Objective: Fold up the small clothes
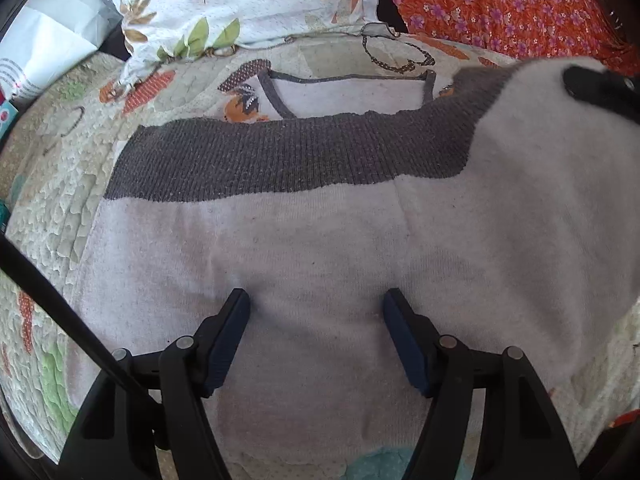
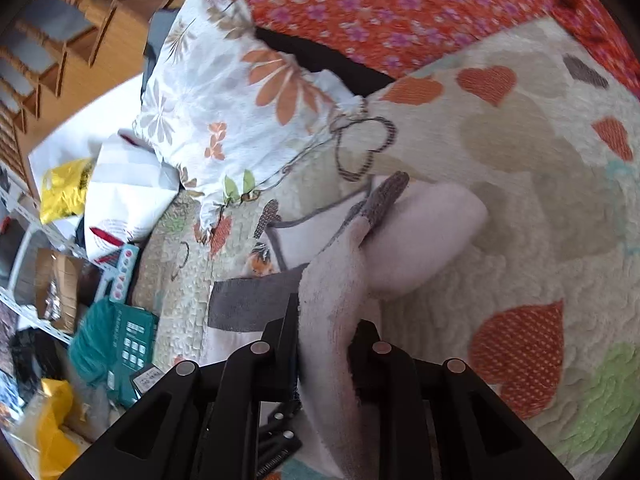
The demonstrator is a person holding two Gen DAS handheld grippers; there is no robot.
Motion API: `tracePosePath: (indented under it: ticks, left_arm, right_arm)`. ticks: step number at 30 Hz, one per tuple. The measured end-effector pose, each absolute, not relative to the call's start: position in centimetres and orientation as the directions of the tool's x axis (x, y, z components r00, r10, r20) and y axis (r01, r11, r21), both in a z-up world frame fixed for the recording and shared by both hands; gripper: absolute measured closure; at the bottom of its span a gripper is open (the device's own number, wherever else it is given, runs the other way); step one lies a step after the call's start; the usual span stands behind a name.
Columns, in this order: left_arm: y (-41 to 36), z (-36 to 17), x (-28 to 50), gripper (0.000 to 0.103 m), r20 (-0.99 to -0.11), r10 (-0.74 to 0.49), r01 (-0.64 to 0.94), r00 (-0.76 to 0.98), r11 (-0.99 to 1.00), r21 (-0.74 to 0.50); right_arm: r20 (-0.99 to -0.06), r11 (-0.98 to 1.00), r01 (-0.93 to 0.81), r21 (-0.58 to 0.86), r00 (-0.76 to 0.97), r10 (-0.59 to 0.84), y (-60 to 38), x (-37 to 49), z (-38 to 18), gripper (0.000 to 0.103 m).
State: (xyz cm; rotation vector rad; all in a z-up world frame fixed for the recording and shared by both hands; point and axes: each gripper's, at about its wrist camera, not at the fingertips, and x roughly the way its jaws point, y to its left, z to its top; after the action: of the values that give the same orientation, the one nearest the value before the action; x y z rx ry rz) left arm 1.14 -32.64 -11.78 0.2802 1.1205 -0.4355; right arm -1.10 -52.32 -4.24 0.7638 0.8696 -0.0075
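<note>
My left gripper [image 1: 316,300] sits jaws apart, pointing down at the pale sweater [image 1: 320,248], tips at its cloth, nothing pinched between them. My right gripper [image 2: 328,320] is clenched on a fold of that same sweater [image 2: 340,292], a strip of pale fleecy fabric running up between the jaws. From the left wrist view that lifted part rises at the sweater's right side, with the right gripper's black tip [image 1: 596,92] on top.

Sweater lies spread on the quilt [image 1: 52,208], the heart-patterned one. Grey ribbed band [image 1: 280,160] runs across the sweater just beyond my left jaws; beyond that band, the grey-trimmed neckline [image 1: 344,78] lies flat on the quilt. A grey cuff [image 2: 388,196] sticks up past my right jaws.

Behind the sweater, at the quilt's far edge, white leaf-print pillow [image 1: 240,0]; next to it, orange flowered fabric [image 1: 500,8]. Off the quilt's left side: white bag [image 2: 124,196], teal box [image 2: 132,340], yellow bags [image 2: 66,188], wooden chair [image 2: 72,20] farthest.
</note>
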Motion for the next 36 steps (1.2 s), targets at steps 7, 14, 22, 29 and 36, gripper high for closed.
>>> tracePosePath:
  ticks: [7, 14, 22, 29, 36]
  left_arm:
    - [-24.6, -8.1, 5.3, 0.035, -0.887, -0.400, 0.264, 0.229, 0.903, -0.339]
    - [-12.6, -6.4, 10.5, 0.035, -0.848, -0.407, -0.035, 0.340, 0.895, -0.444]
    - [-6.2, -4.6, 11.0, 0.035, -0.800, -0.427, -0.135, 0.421, 0.843, -0.521]
    - [-3.1, -4.0, 11.0, 0.035, -0.783, -0.431, -0.167, 0.448, 0.820, -0.547]
    - [-1.1, -3.7, 10.8, 0.035, -0.777, -0.407, -0.196, 0.480, 0.814, -0.547]
  right_arm:
    - [-0.737, 0.790, 0.295, 0.538, 0.619, 0.272, -48.2, 1.8, -3.1, 0.084]
    - [-0.764, 0.825, 0.249, 0.507, 0.573, 0.297, -42.7, 5.4, -3.6, 0.084]
    - [-0.808, 0.848, 0.235, 0.476, 0.498, 0.316, -36.0, 9.7, -7.3, 0.085]
    - [-0.844, 0.873, 0.208, 0.441, 0.427, 0.324, -31.2, 12.6, -9.9, 0.079]
    - [-0.743, 0.772, 0.146, 0.618, 0.428, 0.514, -29.3, 14.3, -9.6, 0.044]
